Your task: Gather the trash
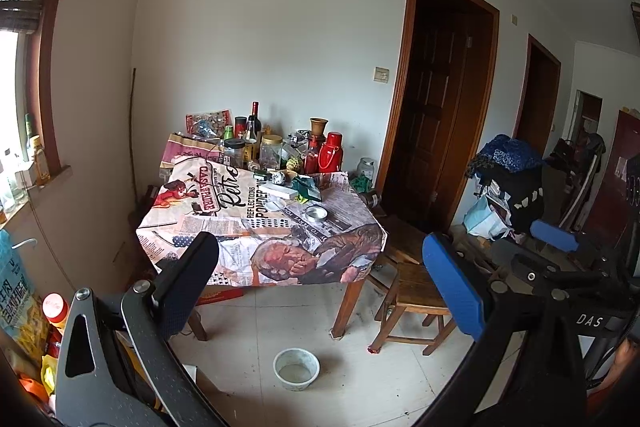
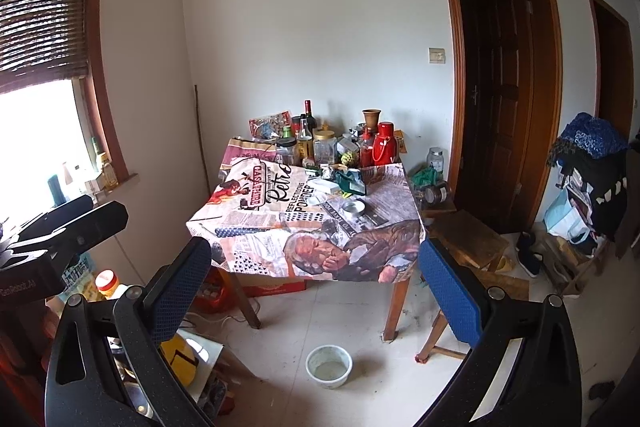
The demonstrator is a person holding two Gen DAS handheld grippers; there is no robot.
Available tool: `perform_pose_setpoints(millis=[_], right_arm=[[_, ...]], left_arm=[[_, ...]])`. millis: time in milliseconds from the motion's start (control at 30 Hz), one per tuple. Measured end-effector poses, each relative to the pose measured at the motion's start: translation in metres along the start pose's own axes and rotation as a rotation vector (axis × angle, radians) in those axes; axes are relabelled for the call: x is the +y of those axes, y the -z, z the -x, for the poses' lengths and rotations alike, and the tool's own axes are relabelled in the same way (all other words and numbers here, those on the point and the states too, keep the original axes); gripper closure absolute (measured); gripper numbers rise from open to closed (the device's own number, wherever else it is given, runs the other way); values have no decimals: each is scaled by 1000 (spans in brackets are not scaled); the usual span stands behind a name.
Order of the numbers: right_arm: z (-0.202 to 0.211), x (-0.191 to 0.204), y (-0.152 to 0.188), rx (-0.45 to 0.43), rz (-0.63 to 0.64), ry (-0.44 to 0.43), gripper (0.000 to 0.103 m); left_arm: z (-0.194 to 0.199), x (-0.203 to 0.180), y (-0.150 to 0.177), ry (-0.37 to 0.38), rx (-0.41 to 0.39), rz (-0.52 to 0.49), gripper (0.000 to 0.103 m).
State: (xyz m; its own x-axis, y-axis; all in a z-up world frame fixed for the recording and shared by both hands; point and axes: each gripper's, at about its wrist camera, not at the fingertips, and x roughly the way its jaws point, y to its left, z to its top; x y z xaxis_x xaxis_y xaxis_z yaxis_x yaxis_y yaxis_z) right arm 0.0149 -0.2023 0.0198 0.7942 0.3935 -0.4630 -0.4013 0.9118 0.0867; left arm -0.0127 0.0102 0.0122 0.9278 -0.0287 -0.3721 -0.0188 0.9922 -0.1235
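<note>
A table (image 1: pixel 224 227) (image 2: pixel 256 223) with a printed newspaper-style cloth stands against the far wall. Loose litter lies near its middle: a crumpled green wrapper (image 1: pixel 306 186) (image 2: pixel 350 181), a white box (image 1: pixel 280 191) (image 2: pixel 325 185), a foil ball (image 1: pixel 277 178) and a round metal tin (image 1: pixel 315 214) (image 2: pixel 353 207). My left gripper (image 1: pixel 320 279) is open and empty, well short of the table. My right gripper (image 2: pixel 316 283) is open and empty too, also well back; it shows at the right edge of the left wrist view (image 1: pixel 554 247).
Bottles, jars and a red flask (image 1: pixel 330 151) (image 2: pixel 385 143) crowd the table's back. A white bowl (image 1: pixel 296 369) (image 2: pixel 329 366) sits on the floor in front. A wooden stool (image 1: pixel 416 295) stands right of the table. Clutter lines the left wall and right side. Dark doors (image 2: pixel 500 99) are behind.
</note>
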Motion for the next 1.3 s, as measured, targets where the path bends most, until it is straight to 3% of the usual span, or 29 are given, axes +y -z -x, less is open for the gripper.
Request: perform_pose_setpoints(millis=[1300], right_arm=[[-15,4,-5,11,12,-10,0]], left_arm=[[-14,-1,5,-8,14,5,0]])
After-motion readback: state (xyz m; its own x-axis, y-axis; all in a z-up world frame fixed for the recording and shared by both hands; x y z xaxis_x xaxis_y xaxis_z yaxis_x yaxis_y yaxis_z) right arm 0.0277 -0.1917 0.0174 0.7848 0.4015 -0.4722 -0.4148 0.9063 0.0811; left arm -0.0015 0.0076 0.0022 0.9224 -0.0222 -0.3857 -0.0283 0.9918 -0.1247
